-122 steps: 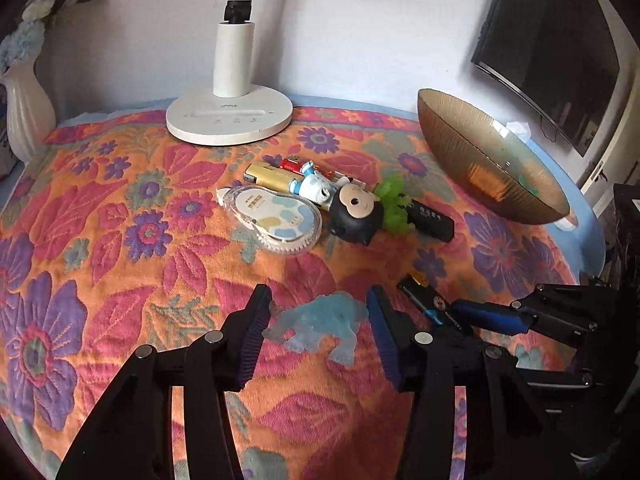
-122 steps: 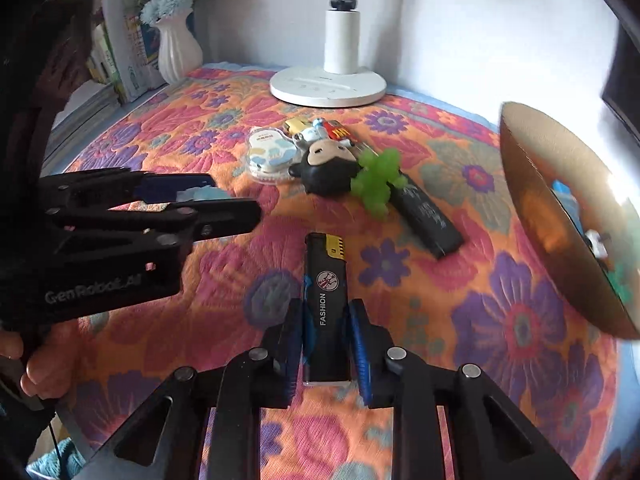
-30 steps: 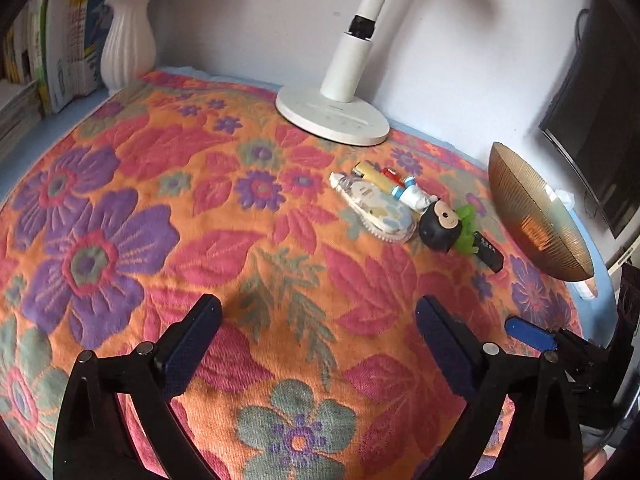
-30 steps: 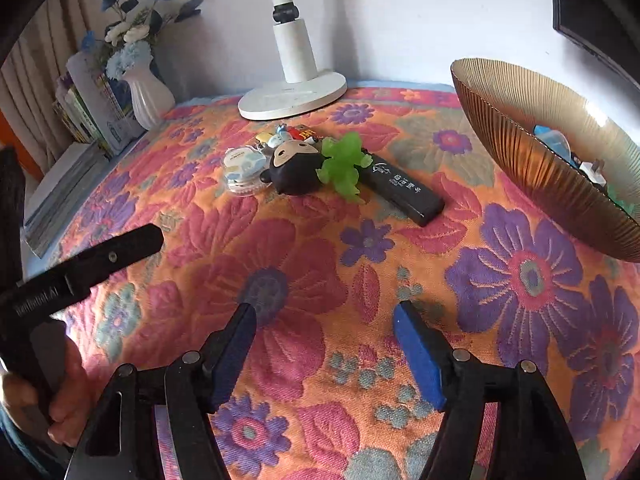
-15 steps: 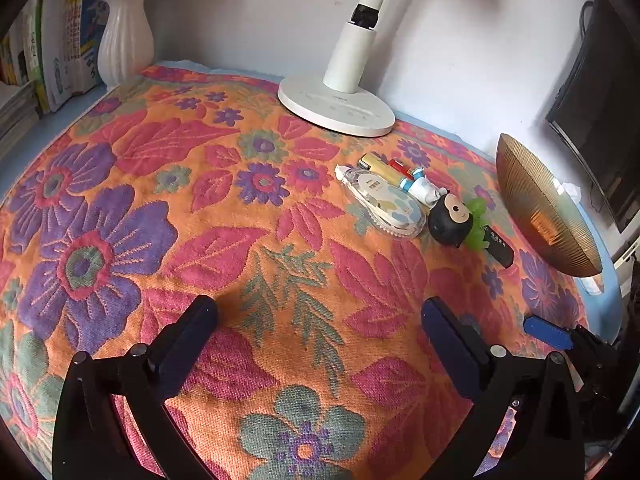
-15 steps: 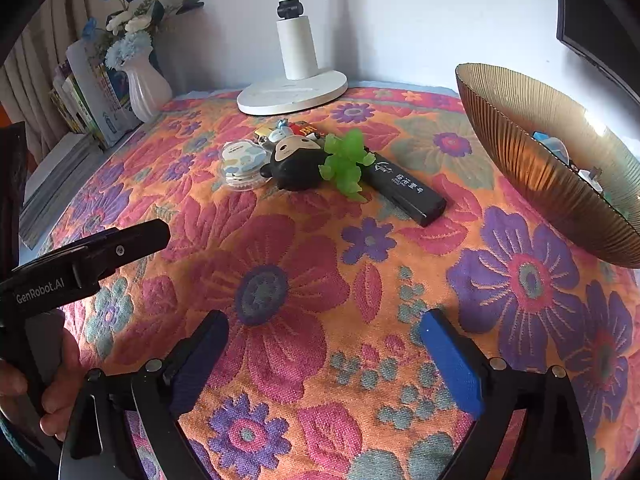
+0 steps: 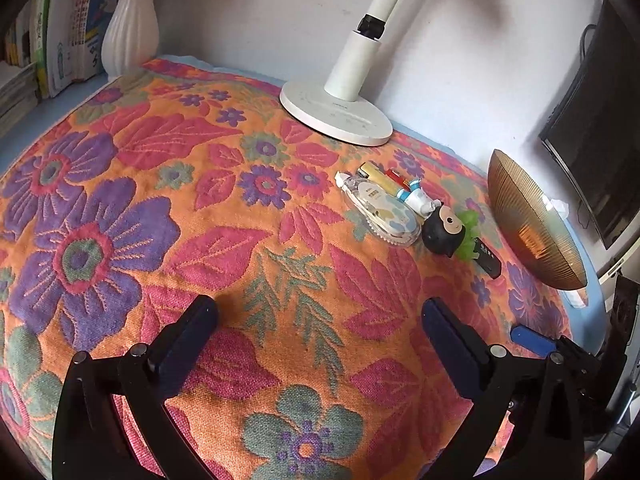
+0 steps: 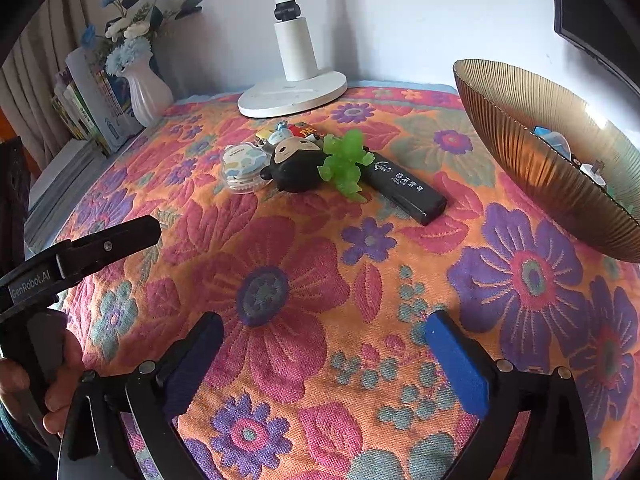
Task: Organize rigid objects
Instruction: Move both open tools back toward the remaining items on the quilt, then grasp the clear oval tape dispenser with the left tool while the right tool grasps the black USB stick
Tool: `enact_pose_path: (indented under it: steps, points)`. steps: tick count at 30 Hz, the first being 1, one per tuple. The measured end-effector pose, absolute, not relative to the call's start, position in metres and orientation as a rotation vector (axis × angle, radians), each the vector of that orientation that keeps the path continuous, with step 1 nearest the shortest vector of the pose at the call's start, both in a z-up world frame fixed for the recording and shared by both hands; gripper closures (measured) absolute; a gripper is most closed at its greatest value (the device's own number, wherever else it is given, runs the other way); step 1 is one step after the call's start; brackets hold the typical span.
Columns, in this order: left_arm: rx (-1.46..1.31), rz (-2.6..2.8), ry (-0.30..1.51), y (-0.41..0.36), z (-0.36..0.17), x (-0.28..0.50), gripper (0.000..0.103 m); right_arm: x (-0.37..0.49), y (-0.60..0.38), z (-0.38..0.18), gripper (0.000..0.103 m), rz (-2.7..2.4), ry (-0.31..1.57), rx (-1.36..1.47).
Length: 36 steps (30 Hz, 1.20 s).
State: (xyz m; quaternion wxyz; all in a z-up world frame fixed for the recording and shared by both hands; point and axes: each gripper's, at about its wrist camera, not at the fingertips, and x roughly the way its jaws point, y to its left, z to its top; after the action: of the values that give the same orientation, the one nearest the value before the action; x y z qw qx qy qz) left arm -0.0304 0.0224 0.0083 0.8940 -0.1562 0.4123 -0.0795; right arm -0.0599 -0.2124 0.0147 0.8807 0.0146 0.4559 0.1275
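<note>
Lighter, black, lies at 12 o'clock of my right gripper, fingers opening wide, nothing between them; left gripper wide, empty. Stiff, light, slick: I'd pinch its long sides mid-body.

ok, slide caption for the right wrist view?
Right claw opening, empty, above floral cloth; toy cluster and bowl ahead.
</note>
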Motion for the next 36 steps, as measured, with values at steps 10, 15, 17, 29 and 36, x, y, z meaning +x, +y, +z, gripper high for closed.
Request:
enact_pose_path:
  steps: [10,15,17,29,36]
  points:
    - [-0.276,-0.146,0.869,0.017,0.008,-0.029,0.001,-0.060,-0.213,0.015,0.002,0.267,0.949,0.036]
    - [-0.252,-0.139,0.878,0.015,0.008,-0.028,0.001,-0.060,-0.213,0.015,0.000,0.266,0.954,0.031]
    - [-0.234,-0.132,0.886,0.013,0.007,-0.028,0.001,-0.060,-0.212,0.015,0.000,0.261,0.958,0.021]
    - [-0.099,-0.127,0.921,-0.003,0.057,-0.010,0.004,-0.048,-0.254,0.058,0.005,0.127,0.940,0.041]
    - [0.070,-0.137,0.965,-0.041,0.032,0.037,0.005,0.000,-0.250,0.040,0.037,0.126,0.989,-0.017]
